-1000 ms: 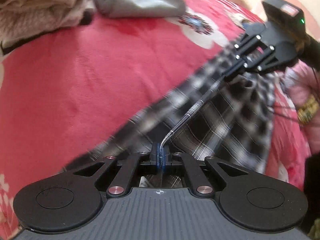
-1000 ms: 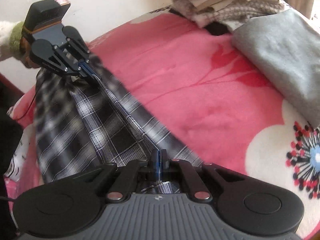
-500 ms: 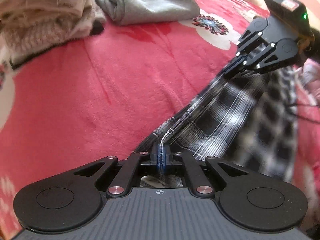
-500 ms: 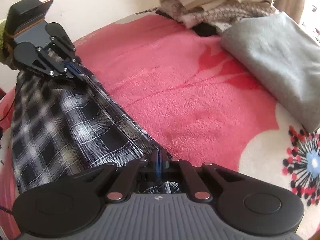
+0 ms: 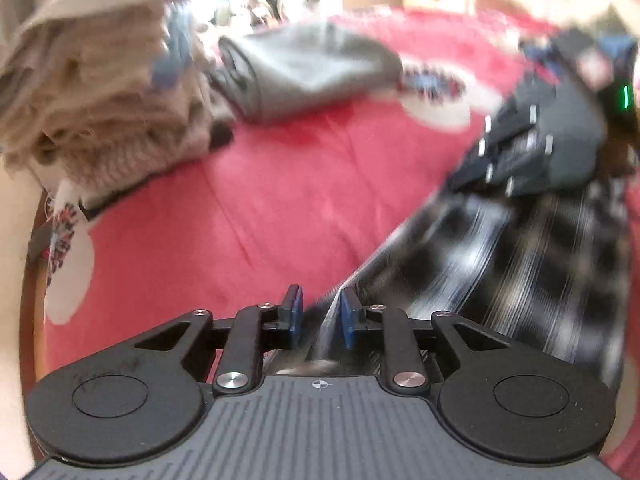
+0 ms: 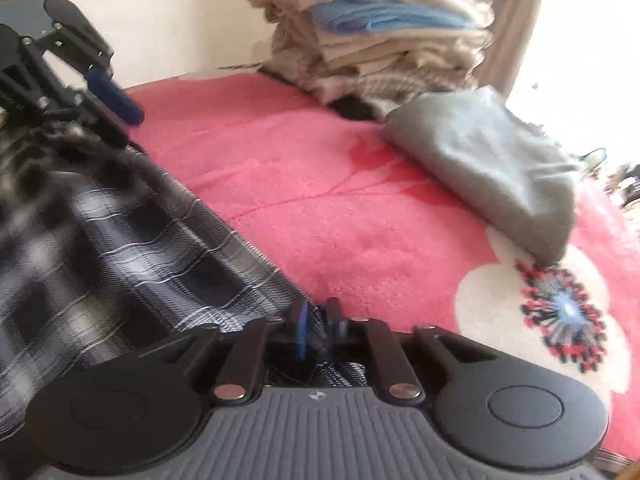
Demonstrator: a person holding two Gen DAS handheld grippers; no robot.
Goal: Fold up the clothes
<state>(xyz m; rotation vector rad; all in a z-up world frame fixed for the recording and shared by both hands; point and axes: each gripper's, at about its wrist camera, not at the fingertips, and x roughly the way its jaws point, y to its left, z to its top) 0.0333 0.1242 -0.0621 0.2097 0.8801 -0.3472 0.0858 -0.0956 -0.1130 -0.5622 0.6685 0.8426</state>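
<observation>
Well, only partly done. On the pink bed (image 6: pixel 320 208), far back, a tall pile (image 6: pixel 380 32) already folded. Near, stretched between both tongs, the plaid cloth (image 6: pixel 120 248), still to fold. Lying low on the bed, mostly flat, with no neat fold to be seen yet. Just right of the pile, a grey cloth (image 6: pixel 500 168), folded and put down. Probably at least one more fold for the plaid one, then off to join the rest.

Left tongs (image 5: pixel 318 316): opening, with the plaid edge between the pads but not squeezed. Right tongs (image 6: pixel 316 326): opening too, with the plaid edge between, pads a little apart, a bit blurry.

Only from the left view: the left rim of the bed, the rolled end of the grey cloth, and the right tongs far right over the plaid. Only from the right view: the wall (image 6: pixel 160 20) behind the bed, sharp plaid stripes, and the left tongs far left with a blue pad showing.
</observation>
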